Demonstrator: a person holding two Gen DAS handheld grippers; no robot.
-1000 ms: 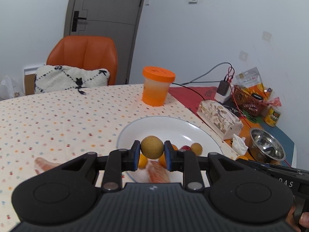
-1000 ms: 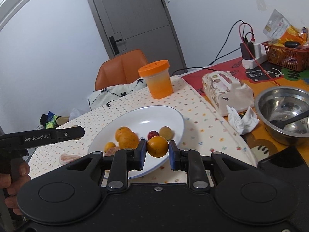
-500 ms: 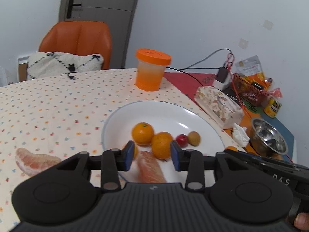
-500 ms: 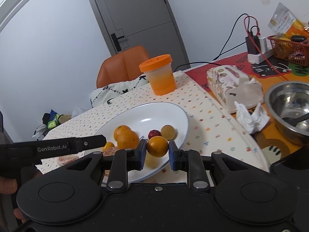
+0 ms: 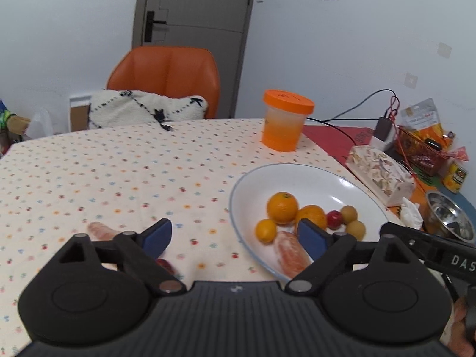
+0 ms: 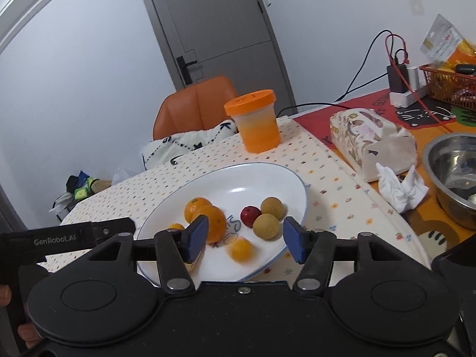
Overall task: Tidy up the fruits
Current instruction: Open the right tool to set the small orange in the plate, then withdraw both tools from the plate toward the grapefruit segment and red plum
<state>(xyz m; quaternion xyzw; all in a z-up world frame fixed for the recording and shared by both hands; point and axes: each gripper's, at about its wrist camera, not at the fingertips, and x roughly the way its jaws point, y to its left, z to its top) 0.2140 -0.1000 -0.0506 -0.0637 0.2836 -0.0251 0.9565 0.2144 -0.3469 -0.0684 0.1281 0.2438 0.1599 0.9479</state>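
**Both claws open over the fruit plate**

The right claw [image 6: 244,239] stands with its blue pads wide apart and nothing between them, poised above the near edge of the white plate [image 6: 267,172]. Just beyond the gap a small orange fruit [image 6: 241,249] lies blurred on the plate, perhaps rolling. Past it sit two tan round fruits [image 6: 265,226], a red one [image 6: 249,215] and two larger oranges [image 6: 208,220], close together in the plate's middle.

The left claw [image 5: 235,235] is also spread open and empty. Its right pad overlaps the plate's near rim [image 5: 238,178], while its left pad hangs over the dotted cloth of the bench [image 5: 119,163]. In this view a peeled citrus segment [image 5: 290,254] lies at the plate's near edge beside a small orange. A second peeled segment [image 5: 101,230] rests on the cloth to the left, well apart from the plate, and a small red thing [image 5: 165,264] shows just under the left finger, mostly hidden.

Farther off stand an orange-lidded jar [image 5: 284,120], a tissue pack [image 5: 380,175] and a steel bowl [image 5: 446,217] at the right.
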